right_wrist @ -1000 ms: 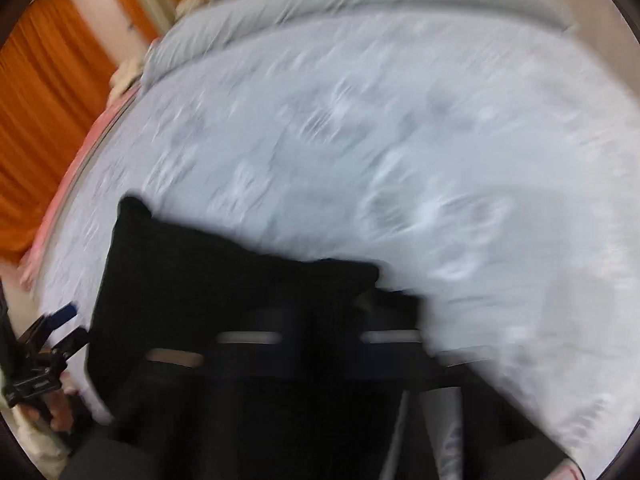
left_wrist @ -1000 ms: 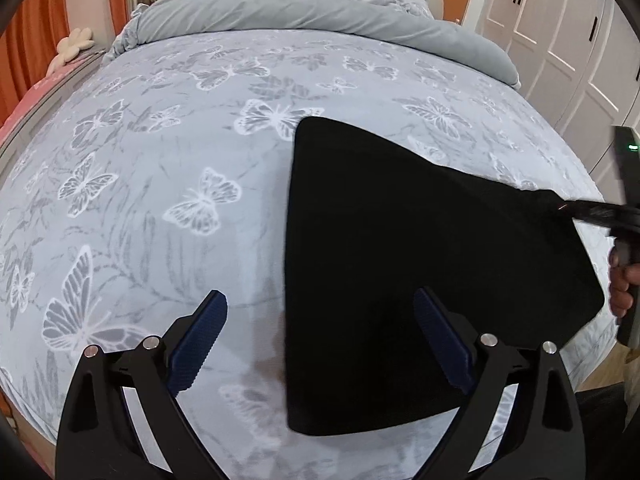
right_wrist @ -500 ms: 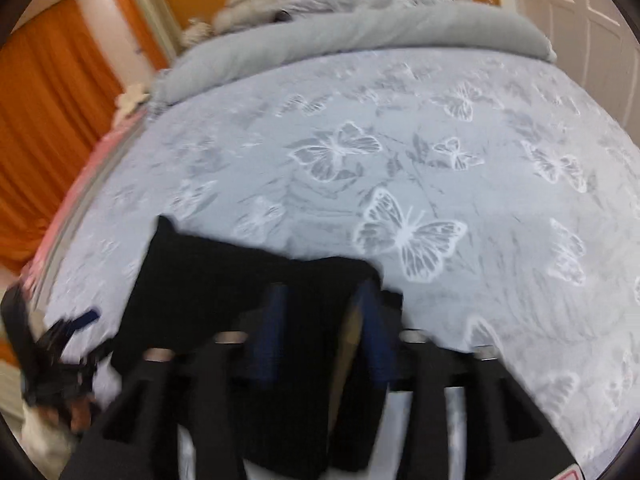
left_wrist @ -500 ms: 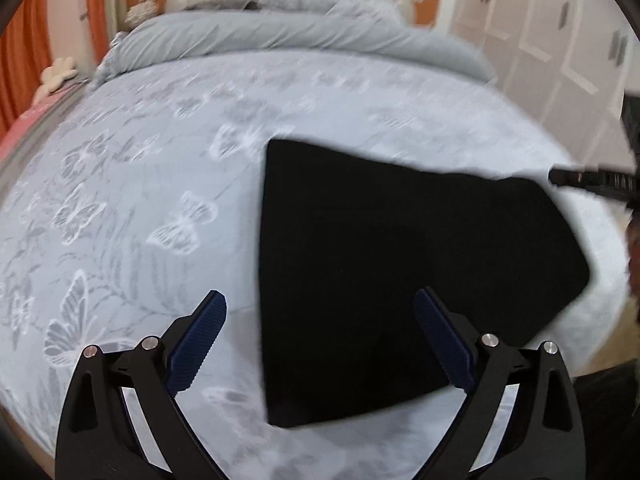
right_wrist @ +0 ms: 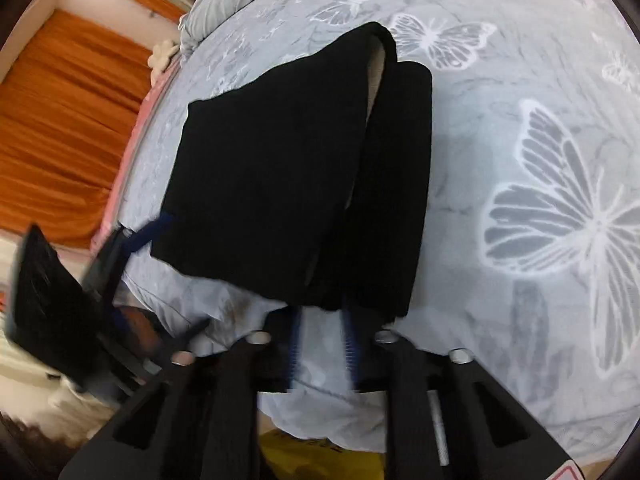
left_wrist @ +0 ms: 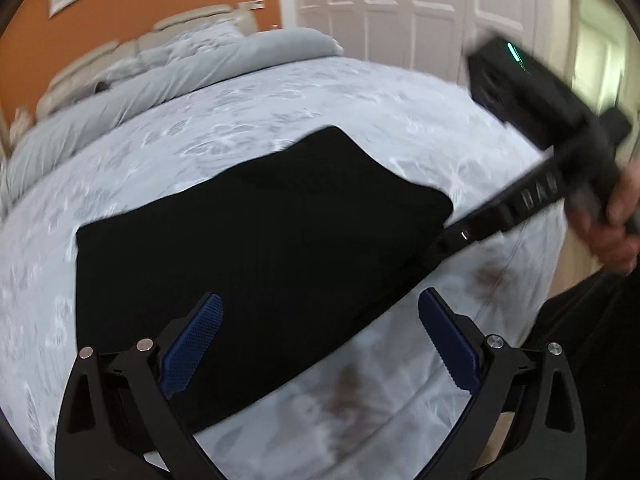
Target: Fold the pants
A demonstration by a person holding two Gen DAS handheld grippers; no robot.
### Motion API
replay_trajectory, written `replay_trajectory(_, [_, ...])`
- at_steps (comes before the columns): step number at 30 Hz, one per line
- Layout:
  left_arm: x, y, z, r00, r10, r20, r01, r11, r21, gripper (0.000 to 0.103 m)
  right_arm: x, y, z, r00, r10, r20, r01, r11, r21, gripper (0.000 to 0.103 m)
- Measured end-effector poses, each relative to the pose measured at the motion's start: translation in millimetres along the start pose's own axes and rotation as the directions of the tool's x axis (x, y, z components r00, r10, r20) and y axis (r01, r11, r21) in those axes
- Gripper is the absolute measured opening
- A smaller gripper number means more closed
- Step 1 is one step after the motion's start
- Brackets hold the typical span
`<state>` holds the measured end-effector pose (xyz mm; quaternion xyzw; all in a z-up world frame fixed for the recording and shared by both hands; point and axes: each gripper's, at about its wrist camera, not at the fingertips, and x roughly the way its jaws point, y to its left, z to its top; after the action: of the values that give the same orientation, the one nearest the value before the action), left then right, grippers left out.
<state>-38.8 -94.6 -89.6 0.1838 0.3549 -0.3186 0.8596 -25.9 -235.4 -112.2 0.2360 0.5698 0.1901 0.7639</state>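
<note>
Black pants now lie folded near the bed edge, swung round since a second ago, my right gripper still pinching their near edge, left gripper spread empty, so I'd release

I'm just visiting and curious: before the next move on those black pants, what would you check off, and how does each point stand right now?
1. Right gripper holds the pants: ok, its blue pads are narrowed onto the near edge.
2. Left gripper free to take a new hold: ok, jaws wide apart, nothing between them.
3. Pants folded into a compact stack: ok, roughly rectangular on the bed.
4. Layers aligned: not ok, in the right wrist view one layer gapes open along the right side.
5. Pants fully supported by the bed: cannot tell; the near edge lies close to the mattress edge.
</note>
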Motion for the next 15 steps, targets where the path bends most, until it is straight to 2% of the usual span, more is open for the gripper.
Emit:
replay_trajectory(4, [22, -22, 5, 0.999, 0.026, -0.02, -0.024, 0.997, 0.079, 0.096, -23, 20, 10, 0.994, 0.068, 0.086, -0.064, 0.997, -0.052, 0.01])
replay_trajectory(7, [37, -27, 13, 1.0, 0.011, -0.029, -0.008, 0.997, 0.078, 0.095, -30, 32, 20, 0.986, 0.117, 0.12, -0.109, 0.991, -0.071, 0.01])
replay_trajectory(8, [40, -24, 17, 0.999, -0.016, -0.037, 0.018, 0.998, 0.054, 0.083, -29, 34, 23, 0.985, 0.119, 0.121, -0.111, 0.991, -0.073, 0.01])
replay_trajectory(9, [41, -18, 20, 0.999, -0.017, -0.036, 0.018, 1.0, 0.026, 0.059, -28, 36, 27, 0.985, 0.115, 0.126, -0.106, 0.991, -0.076, 0.012])
replay_trajectory(10, [41, -6, 25, 0.999, -0.017, -0.033, 0.016, 1.0, -0.023, 0.048, -27, 37, 29, 0.986, 0.11, 0.128, -0.101, 0.992, -0.079, 0.016])
replay_trajectory(11, [39, 14, 30, 0.998, -0.047, -0.031, 0.043, 0.993, -0.11, 0.021, -29, 37, 32, 0.984, 0.115, 0.134, -0.106, 0.992, -0.071, 0.016])
replay_trajectory(12, [37, 33, 33, 0.995, -0.101, -0.025, 0.094, 0.978, -0.189, 0.016, -30, 36, 33, 0.982, 0.128, 0.142, -0.119, 0.991, -0.066, 0.017])
replay_trajectory(13, [35, 52, 35, 0.987, -0.159, -0.008, 0.151, 0.949, -0.276, 0.015, -34, 36, 35, 0.976, 0.15, 0.156, -0.141, 0.988, -0.067, 0.02])
replay_trajectory(15, [20, 91, 36, 0.979, -0.192, 0.064, 0.201, 0.881, -0.428, 0.013, -50, 36, 34, 0.965, 0.144, 0.219, -0.129, 0.988, -0.079, 0.022])
